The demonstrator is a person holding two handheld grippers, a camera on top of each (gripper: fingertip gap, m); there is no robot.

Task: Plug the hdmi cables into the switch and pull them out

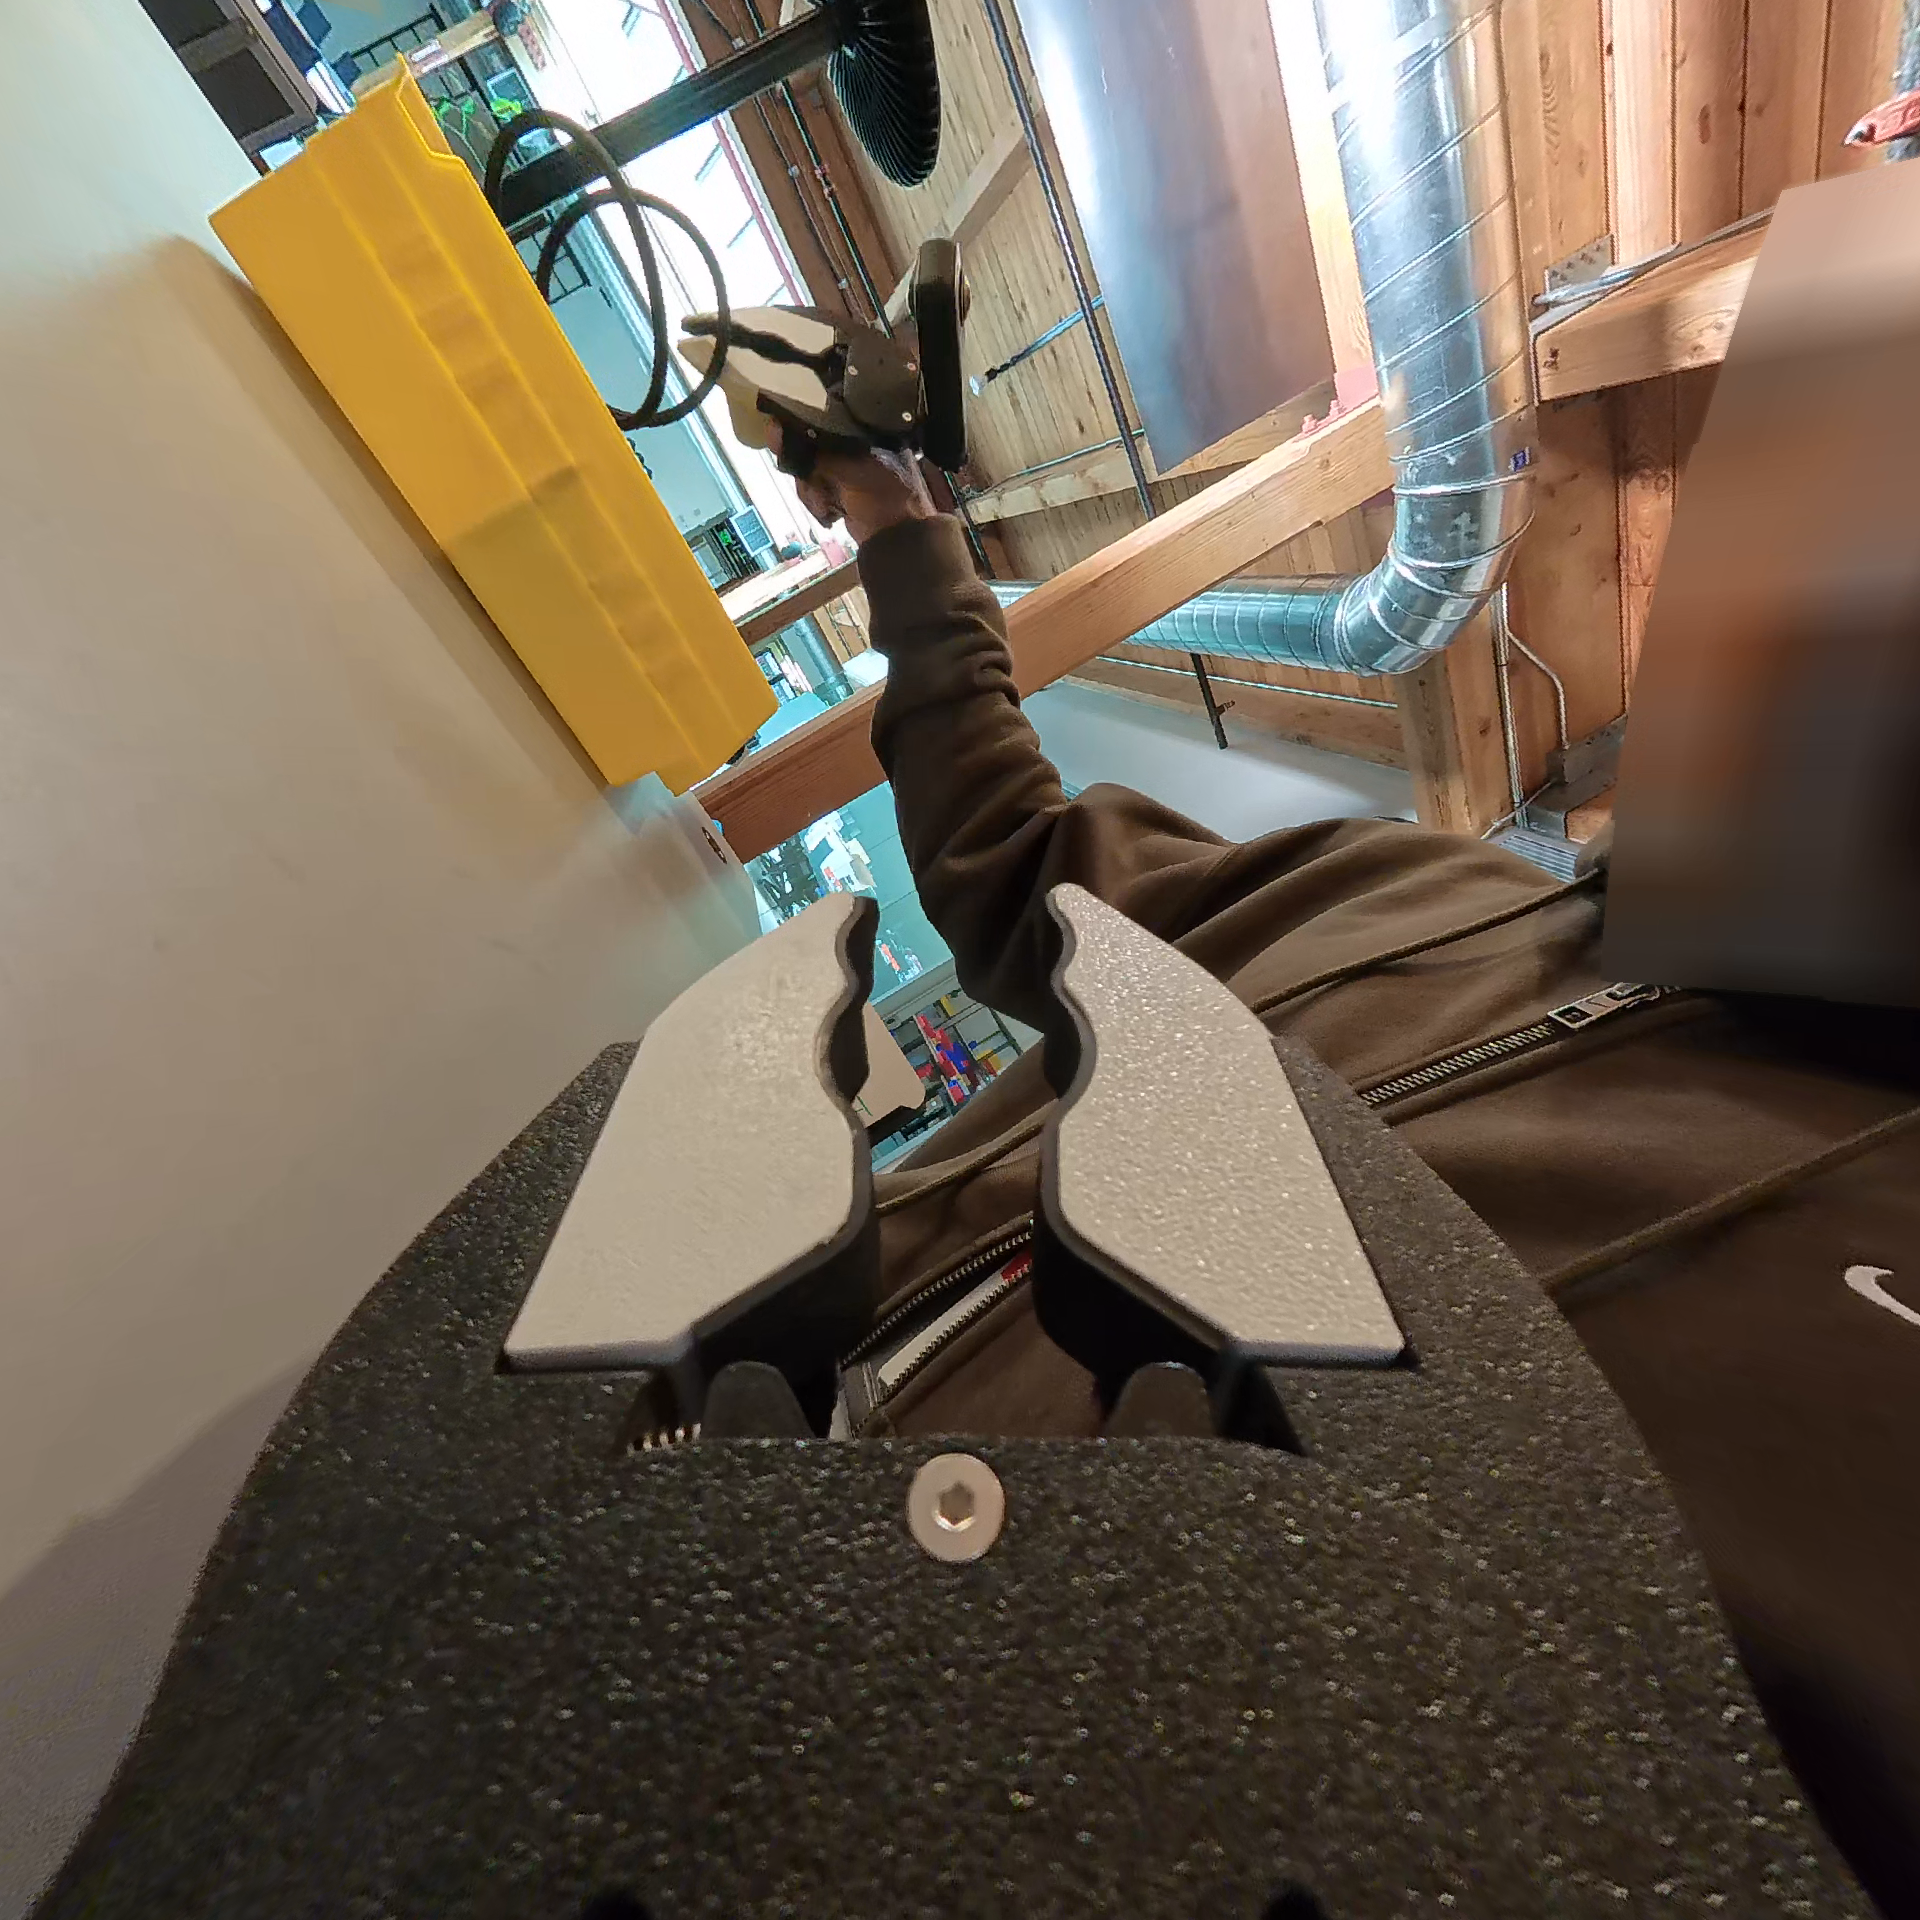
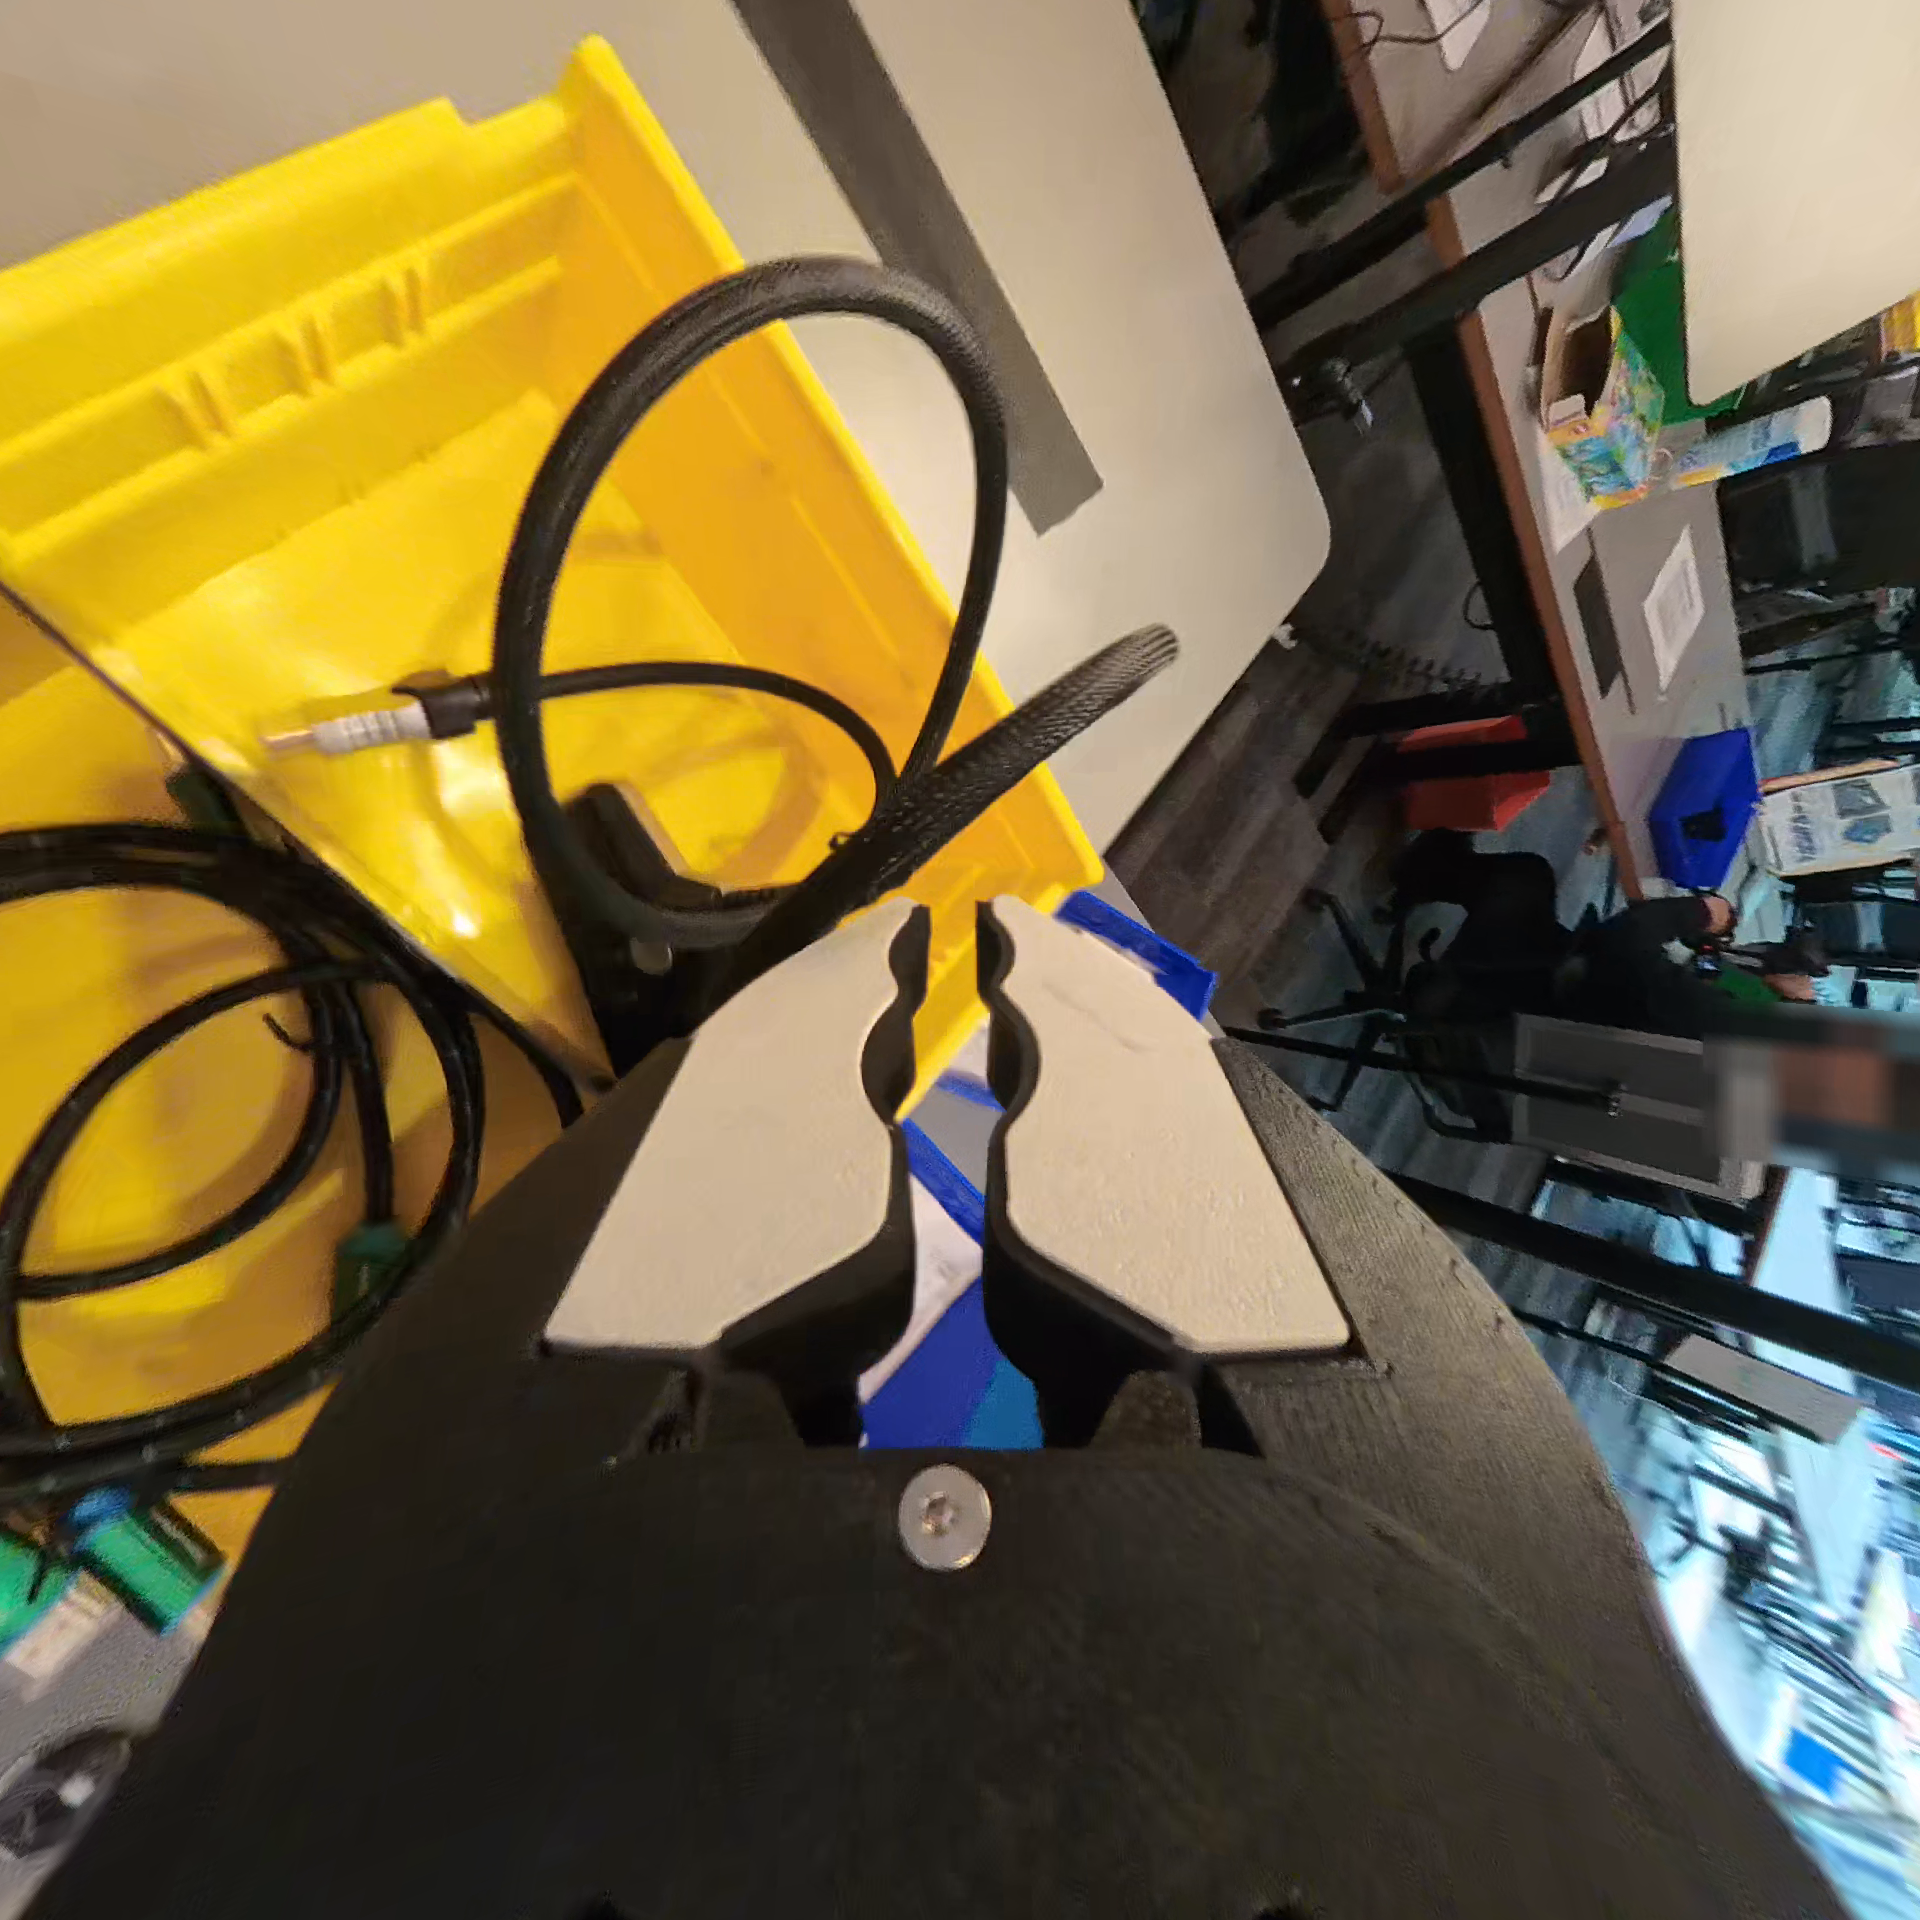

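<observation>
In the left wrist view my left gripper (image 1: 961, 904) is open with nothing between its fingers. It points at a person's brown jacket (image 1: 1455, 1091) beside the white table (image 1: 260, 831). Farther off, a hand holds my right gripper (image 1: 717, 374) over the yellow bin (image 1: 468, 416), next to raised black cable loops (image 1: 720, 281). In the right wrist view my right gripper (image 2: 951, 909) stands nearly closed. A narrow slit remains, and only the yellow bin (image 2: 312, 416) shows through it. A black braided cable (image 2: 1039, 727) loops up just left of the fingertips and runs under the left finger (image 2: 769, 1122).
A thin black lead with a white plug (image 2: 343, 727) and a coil of black cables (image 2: 457, 1091) lie in the yellow bin. A blue bin (image 2: 1143, 956) sits under the right gripper. Green connectors (image 2: 135, 1558) lie at lower left. The table edge (image 2: 1299, 582) drops to the floor. Spacing between my two grippers at the tips: around 55 centimeters.
</observation>
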